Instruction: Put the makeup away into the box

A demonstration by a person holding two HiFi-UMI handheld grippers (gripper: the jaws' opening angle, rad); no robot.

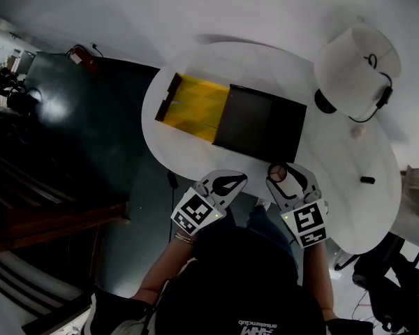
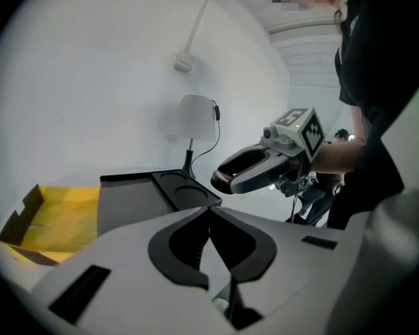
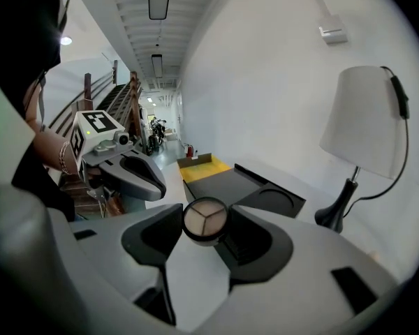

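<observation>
Pinched between the pads of my right gripper (image 1: pixel 286 176) is a round makeup compact (image 3: pixel 205 220), its 3-part pan facing me; the jaws stand only as wide as the compact. My left gripper (image 2: pixel 209 213) is closed on nothing. Ahead and slightly left, the open box (image 1: pixel 258 124) lies on the white table (image 1: pixel 363 208), long axis across me. Its black end, with 2 round wells (image 2: pixel 193 195), is nearer my right hand.
</observation>
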